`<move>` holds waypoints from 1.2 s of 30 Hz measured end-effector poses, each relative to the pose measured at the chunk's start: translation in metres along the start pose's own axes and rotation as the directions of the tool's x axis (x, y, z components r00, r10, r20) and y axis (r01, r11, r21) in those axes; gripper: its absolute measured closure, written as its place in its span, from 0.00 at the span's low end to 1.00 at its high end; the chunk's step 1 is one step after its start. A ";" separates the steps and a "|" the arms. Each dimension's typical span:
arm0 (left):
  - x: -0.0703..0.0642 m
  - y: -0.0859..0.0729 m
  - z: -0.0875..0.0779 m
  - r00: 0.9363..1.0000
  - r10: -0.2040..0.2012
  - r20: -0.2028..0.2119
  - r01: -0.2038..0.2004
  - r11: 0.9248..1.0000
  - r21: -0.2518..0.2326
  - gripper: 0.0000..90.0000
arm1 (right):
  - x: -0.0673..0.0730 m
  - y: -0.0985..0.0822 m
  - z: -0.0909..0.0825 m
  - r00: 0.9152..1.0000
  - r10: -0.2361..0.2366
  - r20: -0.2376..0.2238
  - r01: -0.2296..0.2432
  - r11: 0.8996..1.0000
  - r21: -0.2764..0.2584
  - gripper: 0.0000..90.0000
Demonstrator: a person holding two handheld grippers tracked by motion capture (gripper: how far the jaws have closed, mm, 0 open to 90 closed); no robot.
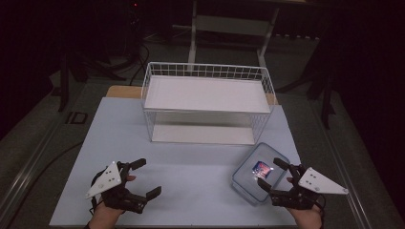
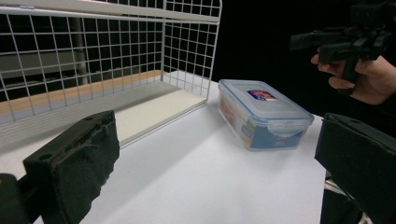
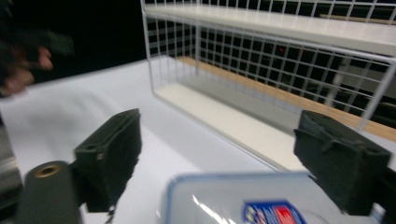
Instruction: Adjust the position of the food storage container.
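Note:
A clear plastic food box [image 1: 259, 172] with a red and blue label on its lid lies on the white table at the front right. It also appears in the left gripper view [image 2: 262, 113] and close under the right gripper's jaws [image 3: 243, 200]. My right gripper [image 1: 271, 172] hovers over the box's near right part, open, its jaws wide with nothing pressed between them [image 3: 224, 158]. My left gripper [image 1: 144, 178] is at the front left above bare table, open and empty [image 2: 219, 158].
A white wire shelf rack [image 1: 208, 102] with two white boards stands at the middle back of the table [image 1: 191, 181]. Its lower board [image 1: 203, 134] faces the grippers. Dark floor and a table frame lie beyond.

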State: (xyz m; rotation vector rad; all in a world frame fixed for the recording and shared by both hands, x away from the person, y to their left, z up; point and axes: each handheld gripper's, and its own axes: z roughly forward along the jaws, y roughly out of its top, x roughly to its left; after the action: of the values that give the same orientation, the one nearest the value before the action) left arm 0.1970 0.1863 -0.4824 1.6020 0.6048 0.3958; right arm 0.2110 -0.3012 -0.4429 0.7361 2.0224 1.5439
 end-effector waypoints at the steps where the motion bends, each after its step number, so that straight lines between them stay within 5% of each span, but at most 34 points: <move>1: 0.000 0.000 0.000 1.000 0.001 0.000 -0.001 1.000 -0.002 0.00 | -0.001 -0.002 -0.002 1.000 0.005 -0.006 -0.005 1.000 0.013 0.28; 6: 0.003 -0.001 0.000 1.000 0.008 -0.007 -0.008 1.000 -0.002 0.00 | -0.007 -0.017 -0.012 0.998 0.028 -0.056 -0.023 0.995 0.098 0.63; 13: 0.004 0.000 -0.003 1.000 0.021 -0.020 -0.021 0.999 -0.035 0.00 | -0.016 -0.044 -0.029 0.999 0.028 -0.039 -0.020 0.980 0.199 0.98; 25: 0.004 -0.001 -0.001 1.000 0.022 -0.011 -0.022 0.999 -0.024 0.00 | -0.020 -0.081 -0.026 0.989 0.030 -0.146 0.025 0.934 0.357 1.00; 36: 0.003 -0.001 0.000 1.000 0.021 -0.001 -0.021 0.999 -0.024 0.00 | -0.016 -0.077 -0.003 0.983 0.003 -0.182 0.062 0.935 0.350 1.00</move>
State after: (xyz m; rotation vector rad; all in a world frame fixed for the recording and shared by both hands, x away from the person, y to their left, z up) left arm 0.1991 0.1880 -0.4836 1.5863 0.5817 0.4180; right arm 0.2114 -0.3308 -0.5157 0.7136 2.4757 1.2789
